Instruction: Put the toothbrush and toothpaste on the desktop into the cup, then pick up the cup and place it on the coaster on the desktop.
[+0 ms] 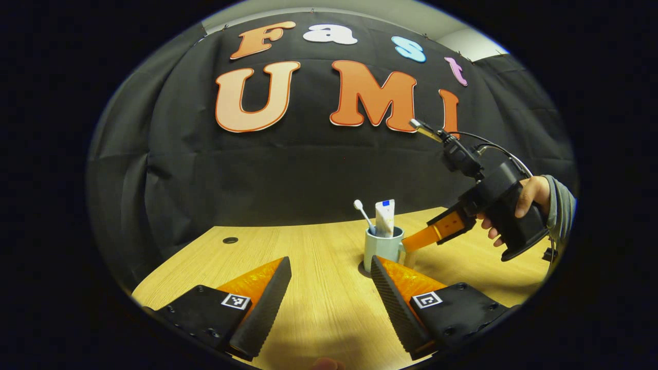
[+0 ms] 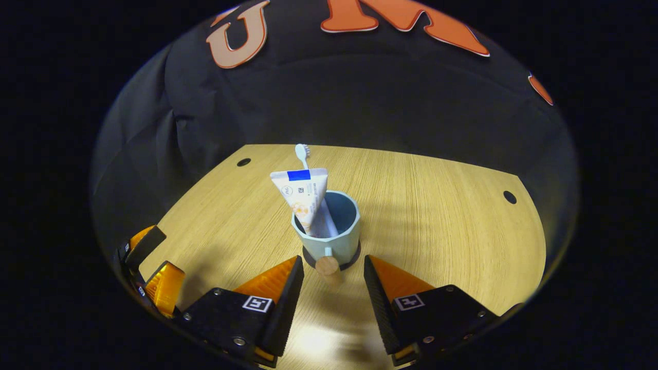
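Cup (image 2: 329, 231) upright on the desk (image 2: 437, 216), seated on a dark round coaster (image 2: 354, 263) whose rim shows under its base. Toothpaste (image 2: 302, 198) and toothbrush (image 2: 302, 154) both stand in the cup, leaning toward its left side in the right gripper view, brush head uppermost.

Wooden handle (image 2: 327, 266) of the cup points straight at the right gripper (image 2: 333, 275). Its jaws stand wide, one finger to each side of the handle, neither touching it.

Left gripper (image 1: 330, 275) low over the desk, jaws spread wide, nothing between them. Cup (image 1: 383, 247) sits just beyond its right finger. In the left gripper view a hand (image 1: 524, 203) in a grey sleeve holds the right gripper, fingers aimed at the cup's handle side.

Two cable holes in the desk, left (image 2: 243, 162) and right (image 2: 509, 197).
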A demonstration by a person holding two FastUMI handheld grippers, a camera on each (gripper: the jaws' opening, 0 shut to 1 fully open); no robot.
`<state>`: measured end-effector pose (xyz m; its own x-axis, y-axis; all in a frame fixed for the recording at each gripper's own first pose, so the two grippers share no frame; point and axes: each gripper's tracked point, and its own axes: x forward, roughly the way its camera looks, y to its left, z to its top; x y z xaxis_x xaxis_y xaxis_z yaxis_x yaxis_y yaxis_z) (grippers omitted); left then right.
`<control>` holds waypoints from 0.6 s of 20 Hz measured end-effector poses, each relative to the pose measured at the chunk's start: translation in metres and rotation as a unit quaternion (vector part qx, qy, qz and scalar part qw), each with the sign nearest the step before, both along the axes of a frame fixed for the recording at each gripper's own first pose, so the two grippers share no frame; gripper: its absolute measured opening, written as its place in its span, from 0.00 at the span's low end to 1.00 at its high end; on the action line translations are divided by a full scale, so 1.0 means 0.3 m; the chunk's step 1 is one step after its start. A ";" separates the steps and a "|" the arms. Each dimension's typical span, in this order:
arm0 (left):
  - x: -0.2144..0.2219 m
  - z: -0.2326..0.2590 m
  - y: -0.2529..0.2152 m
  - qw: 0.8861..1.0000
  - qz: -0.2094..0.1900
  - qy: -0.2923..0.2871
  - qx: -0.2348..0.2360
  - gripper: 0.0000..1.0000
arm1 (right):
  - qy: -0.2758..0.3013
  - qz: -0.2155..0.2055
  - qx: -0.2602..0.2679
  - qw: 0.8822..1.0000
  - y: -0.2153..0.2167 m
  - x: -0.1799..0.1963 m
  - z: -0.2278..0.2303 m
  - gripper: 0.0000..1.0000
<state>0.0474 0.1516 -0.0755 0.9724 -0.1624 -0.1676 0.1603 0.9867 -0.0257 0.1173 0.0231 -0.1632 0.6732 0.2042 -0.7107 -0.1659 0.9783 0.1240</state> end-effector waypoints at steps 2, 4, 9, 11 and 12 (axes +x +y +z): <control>-0.001 0.022 -0.025 1.000 -0.003 -0.008 0.002 0.96 | -0.033 -0.007 -0.004 0.999 -0.039 -0.020 0.038 0.76; -0.007 0.048 -0.053 1.000 -0.002 -0.016 0.000 0.95 | -0.063 -0.017 0.002 0.998 -0.072 -0.043 0.075 0.83; -0.022 0.107 -0.141 0.999 0.007 -0.033 -0.005 0.98 | -0.147 -0.030 -0.010 0.989 -0.177 -0.095 0.158 0.86; -0.027 0.131 -0.175 0.999 0.016 -0.045 -0.004 0.96 | -0.186 -0.036 -0.015 0.982 -0.217 -0.111 0.191 0.87; -0.029 0.141 -0.198 0.999 0.019 -0.049 -0.007 0.99 | -0.205 -0.040 -0.014 0.978 -0.237 -0.120 0.209 0.82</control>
